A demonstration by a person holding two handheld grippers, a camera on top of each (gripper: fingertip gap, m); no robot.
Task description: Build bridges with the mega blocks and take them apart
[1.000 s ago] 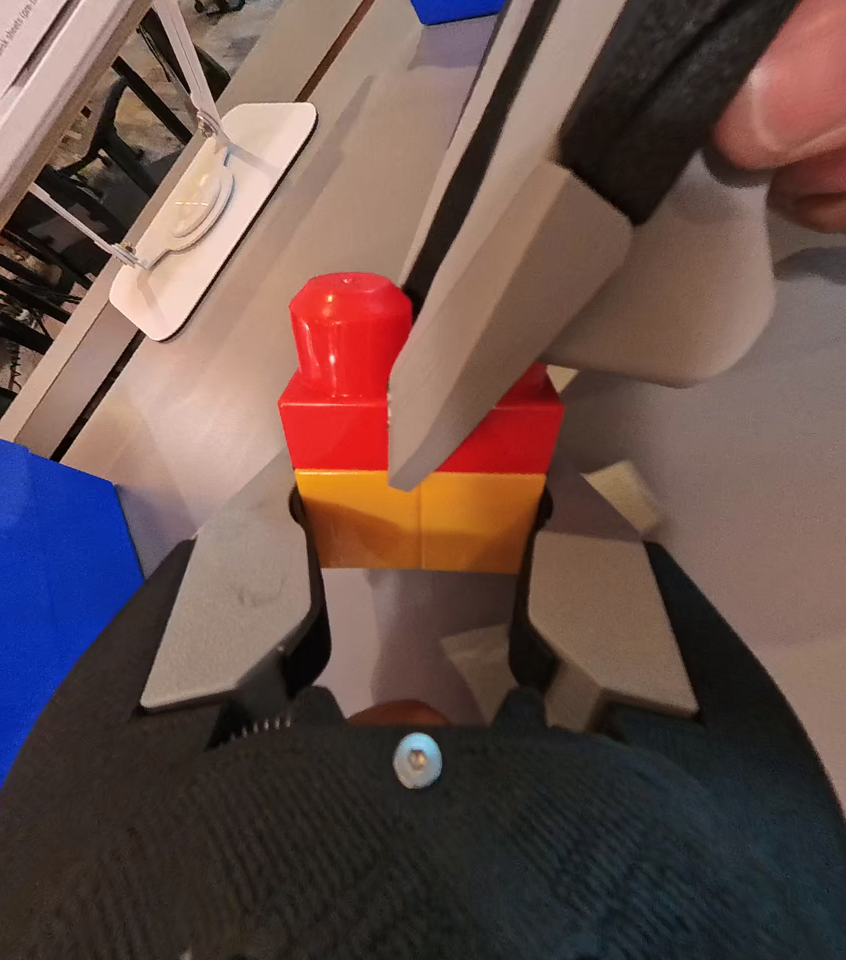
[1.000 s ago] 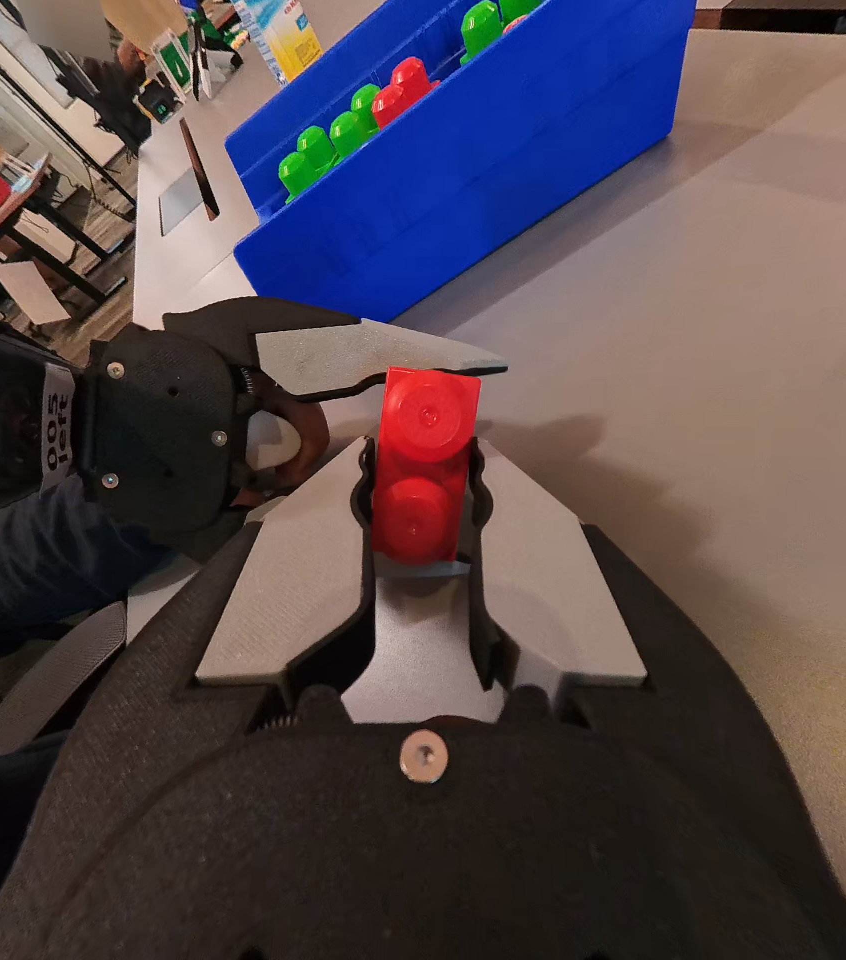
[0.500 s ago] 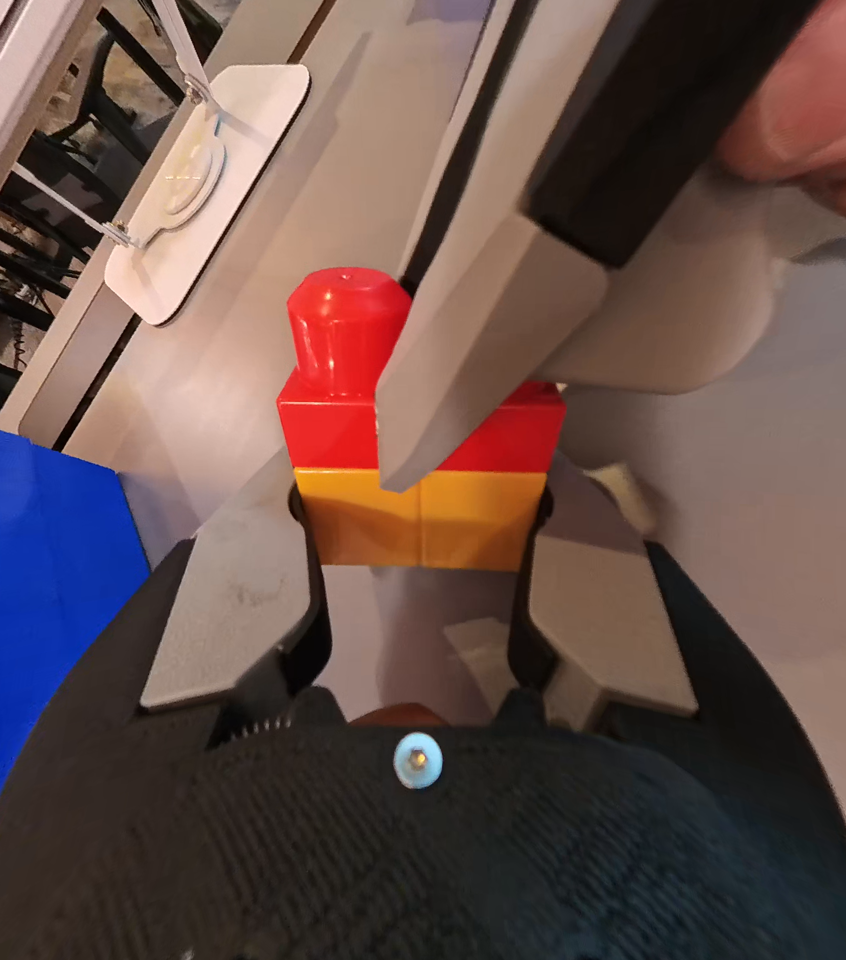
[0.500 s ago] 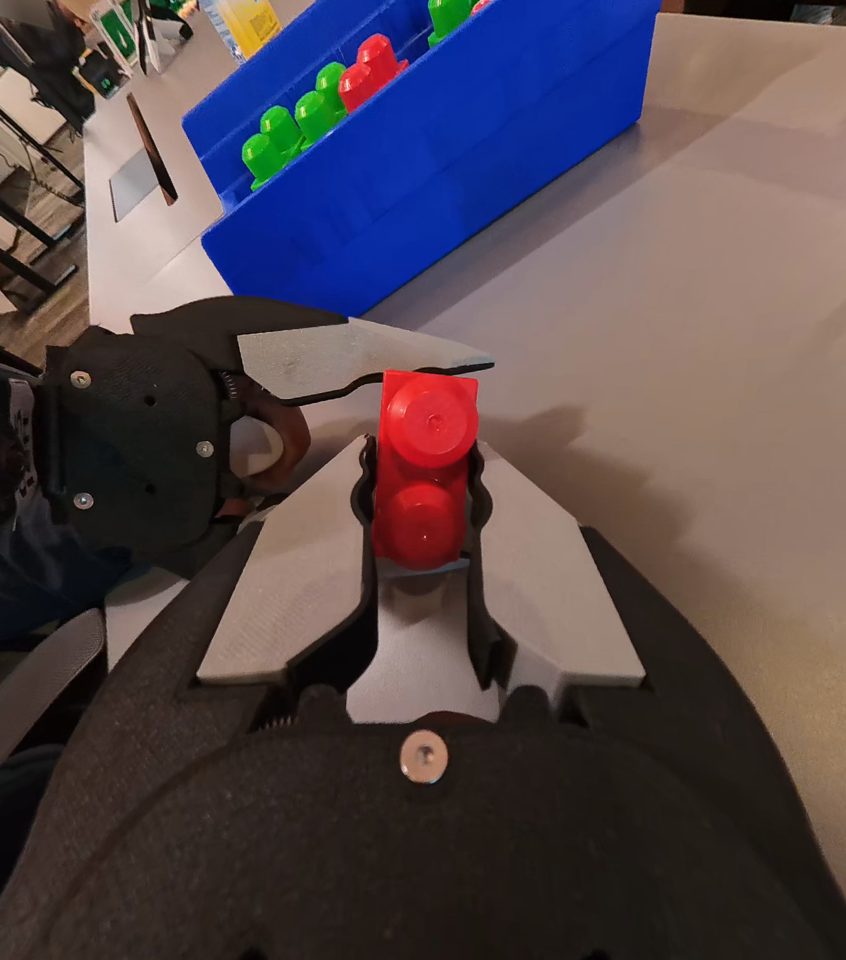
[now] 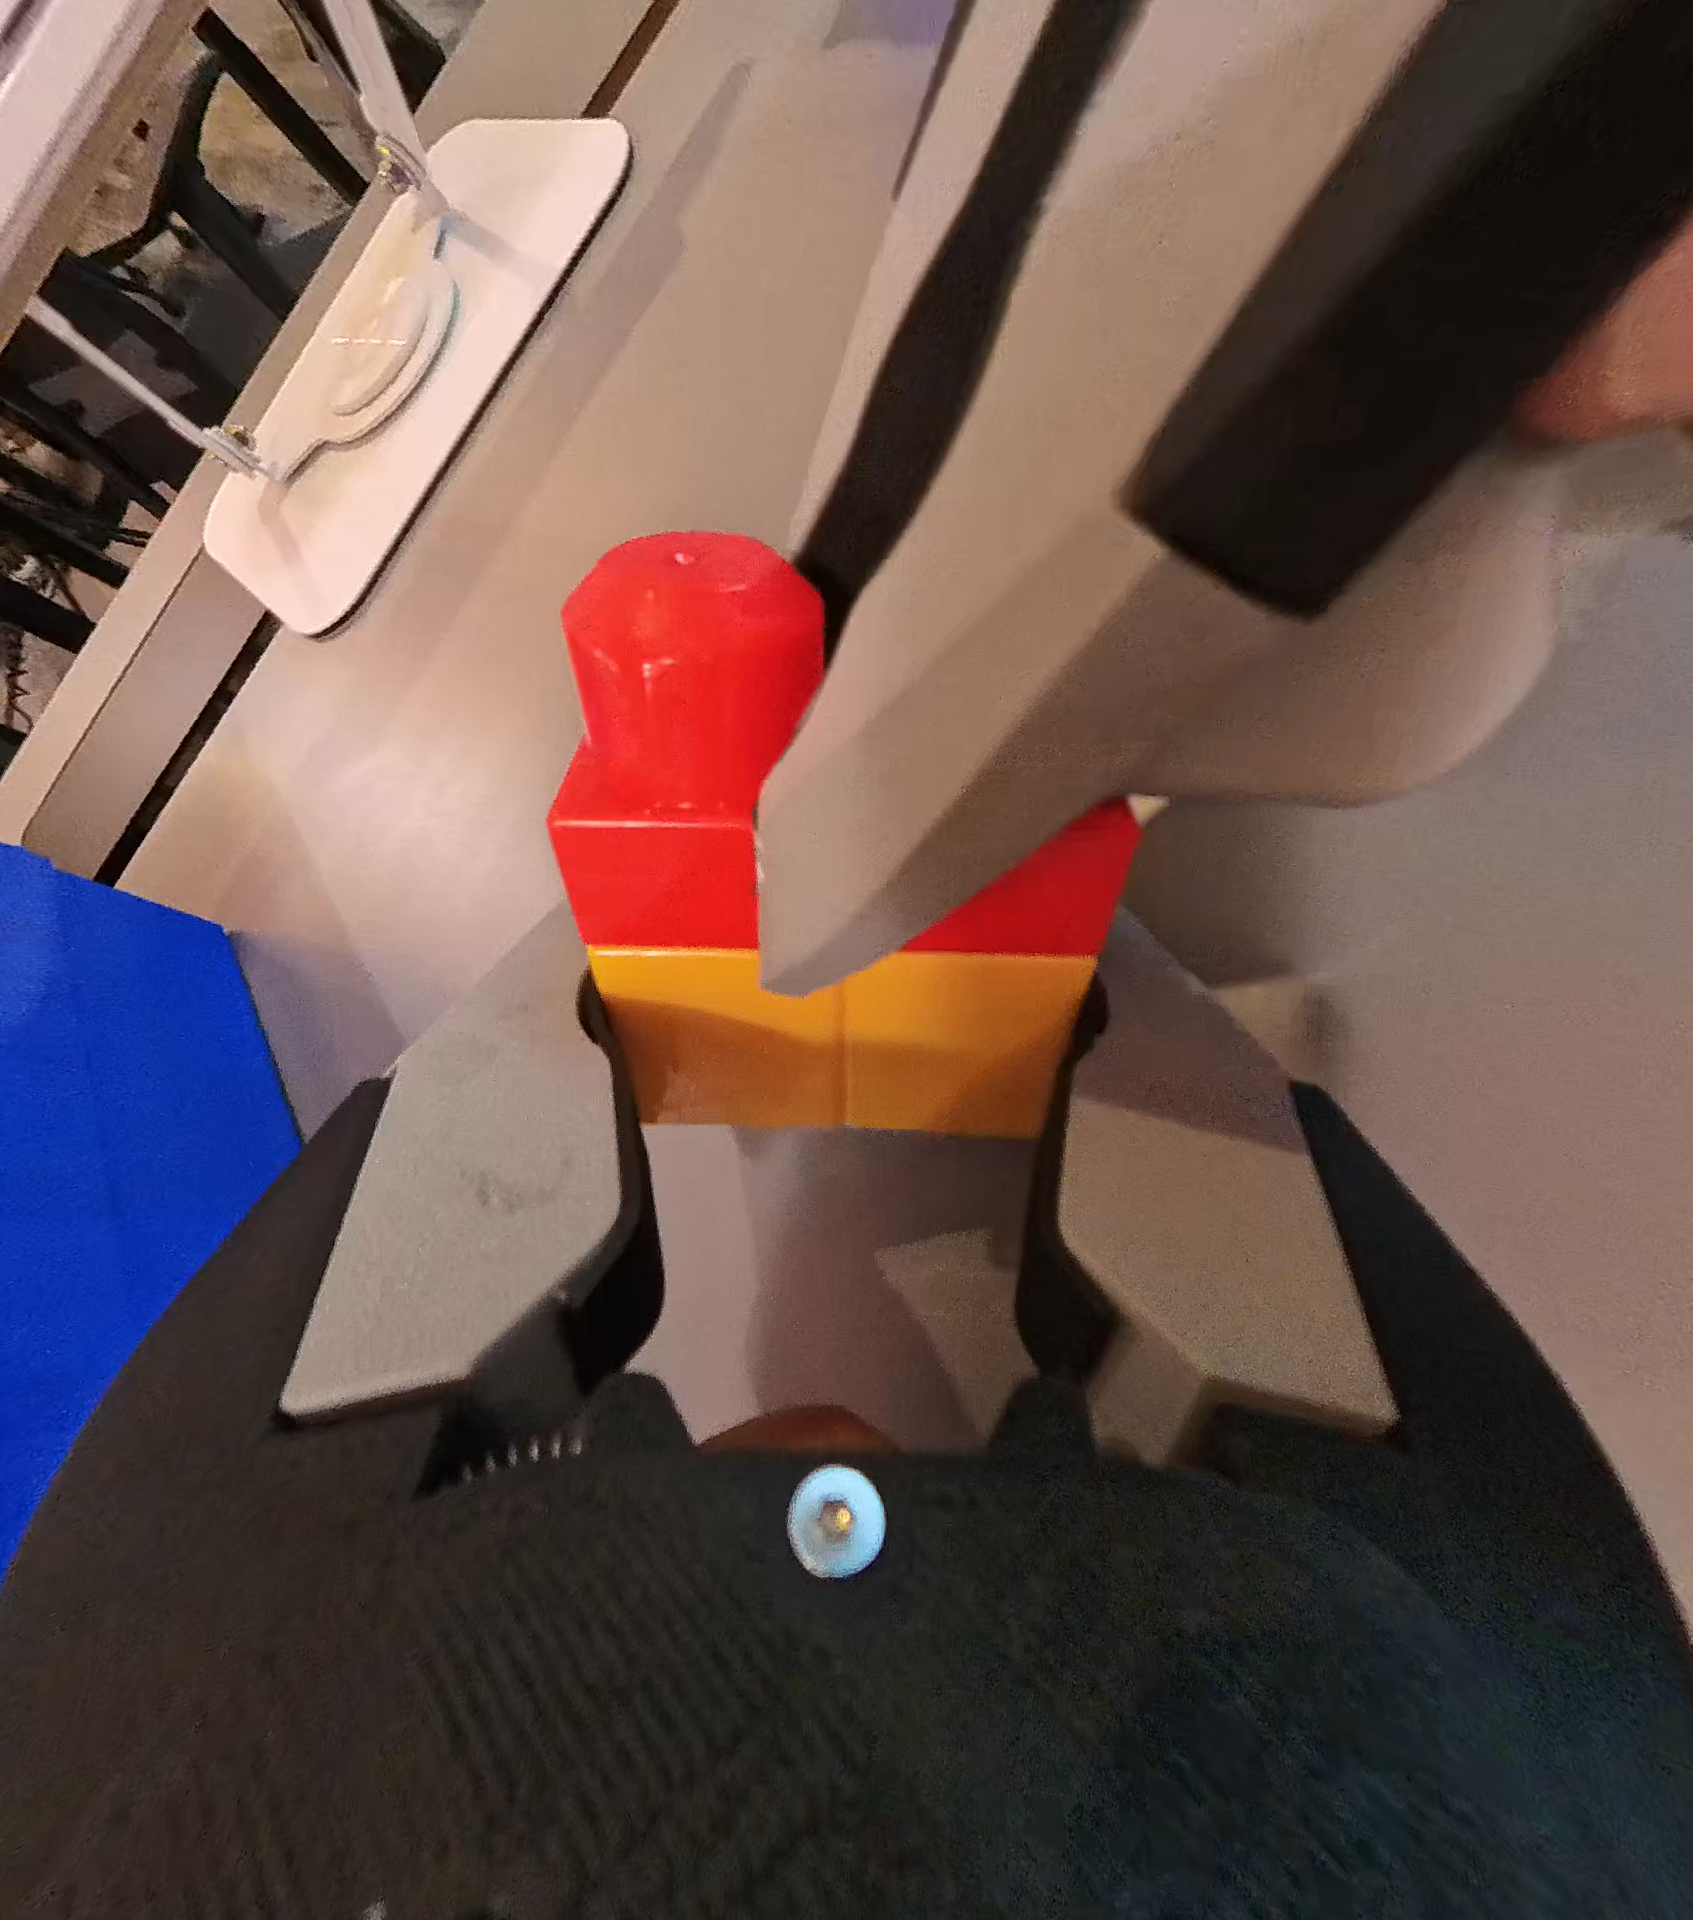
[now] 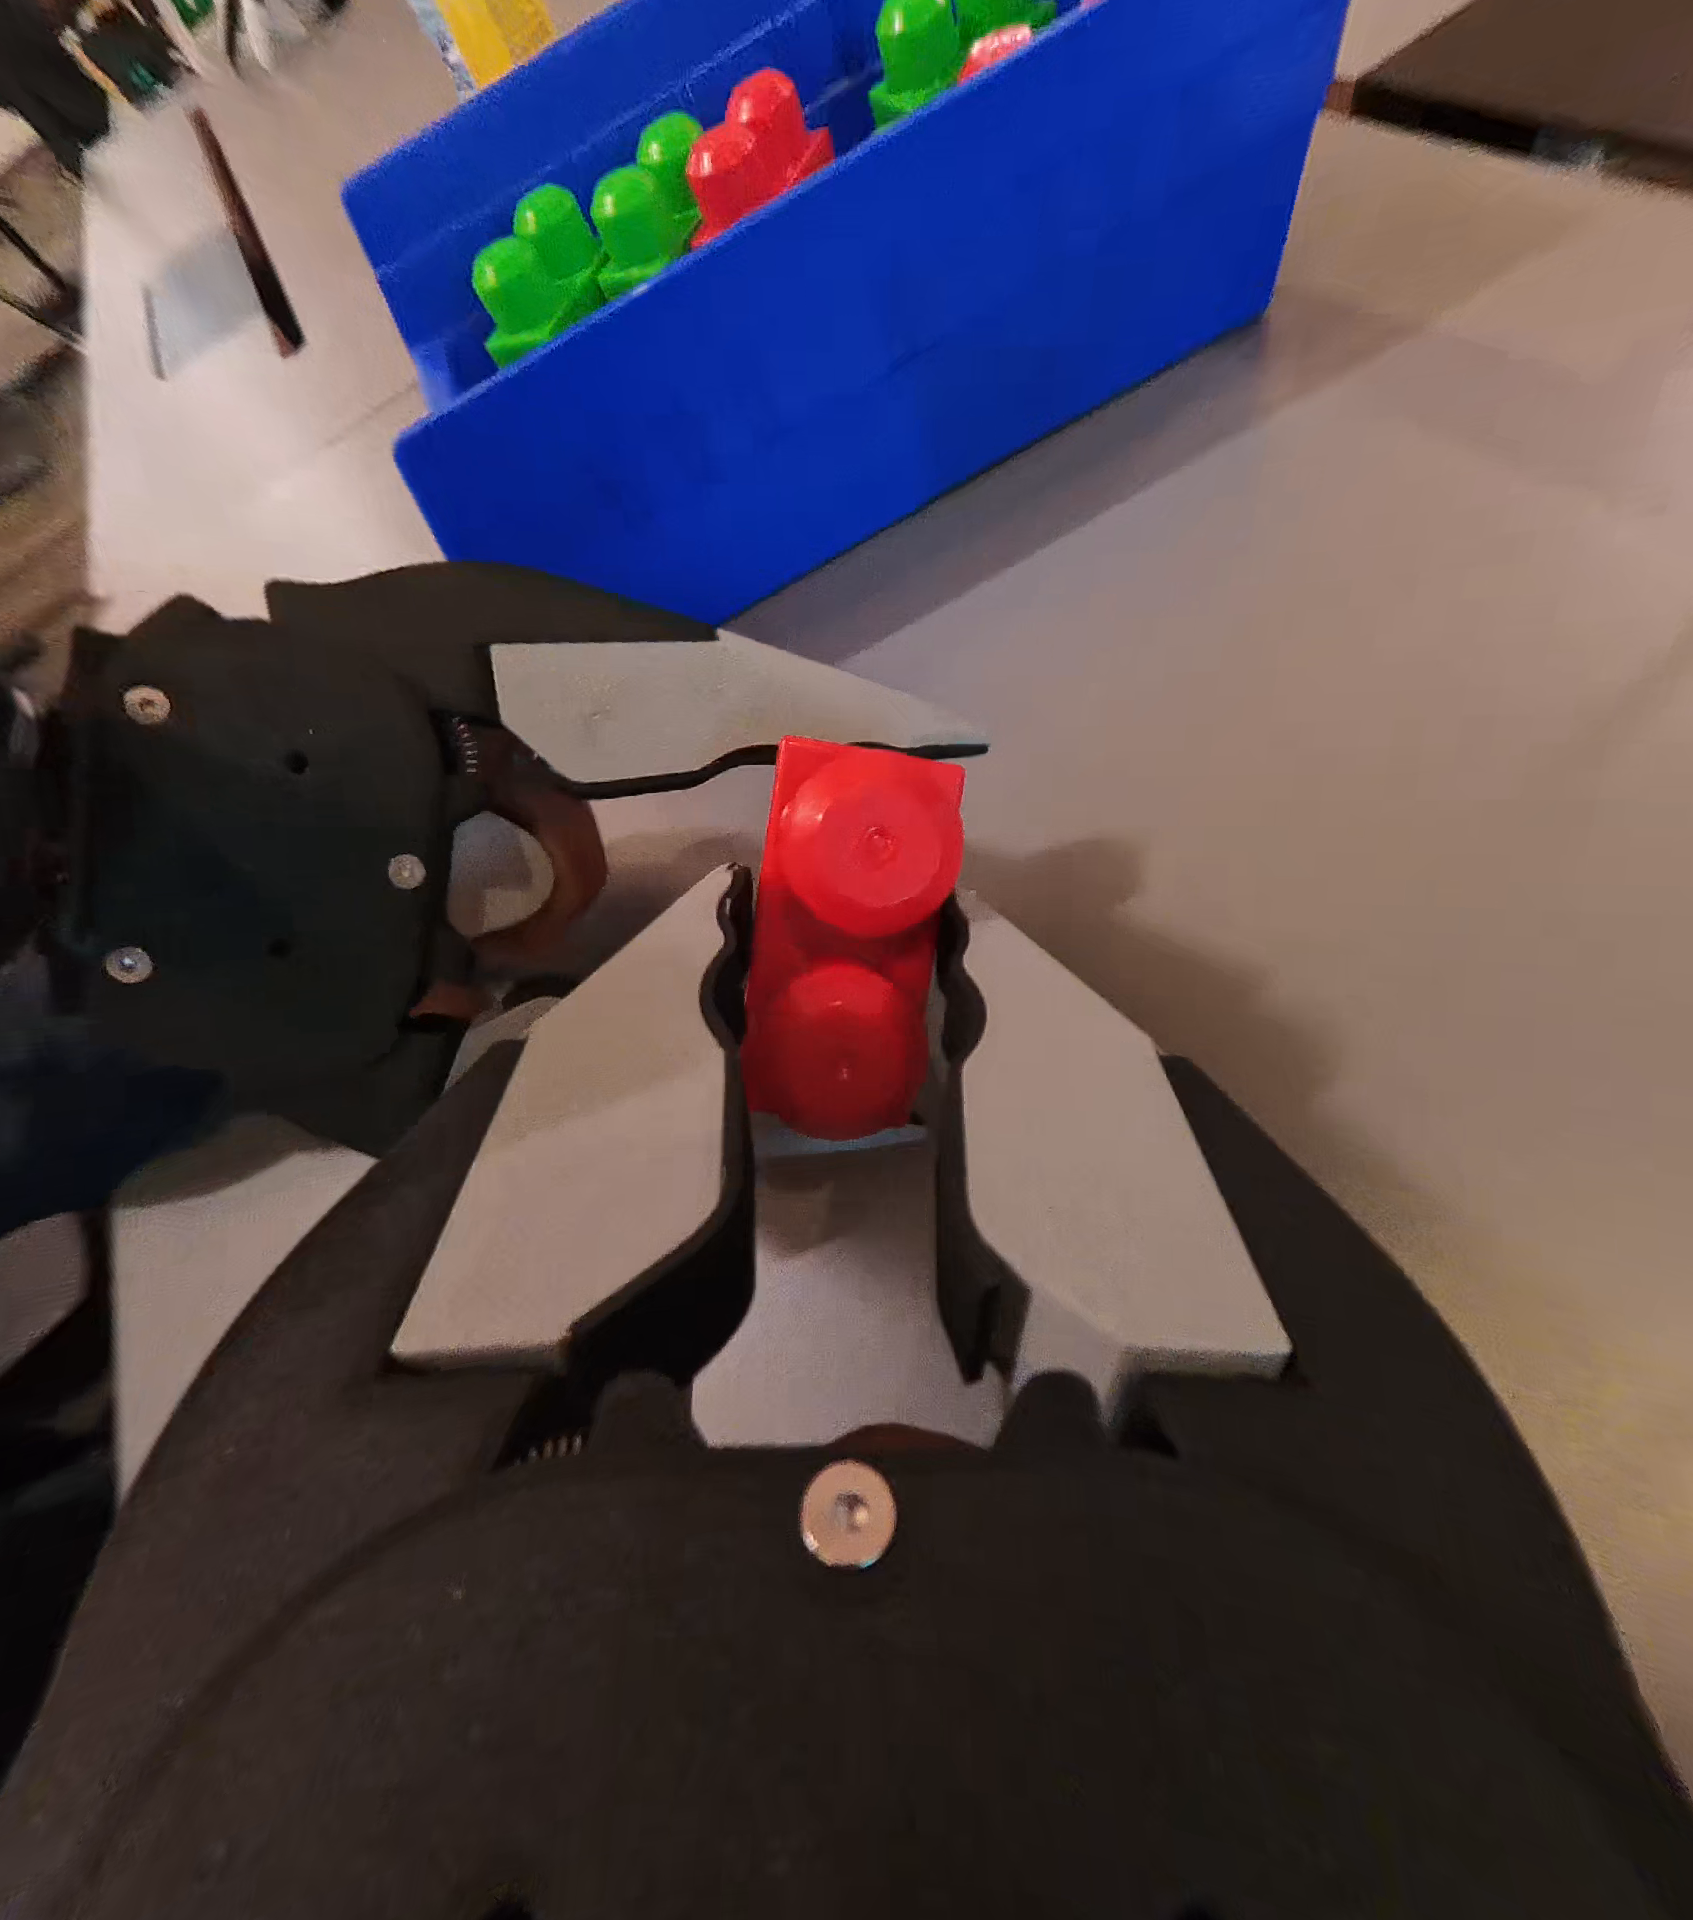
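Left wrist view: my left tool (image 5: 837, 1039) clamps the orange block (image 5: 842, 1039). My right tool (image 6: 837, 987) grips the red block (image 6: 847, 935) stacked on it.

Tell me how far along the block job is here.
No bridge shows. The left tool clamps the orange block, the right tool the red block stacked on it, apparently pulling apart or pressing together. Other blocks sit in the blue bin.

Red block (image 5: 655, 873) atop orange block (image 5: 935, 1049), upright.
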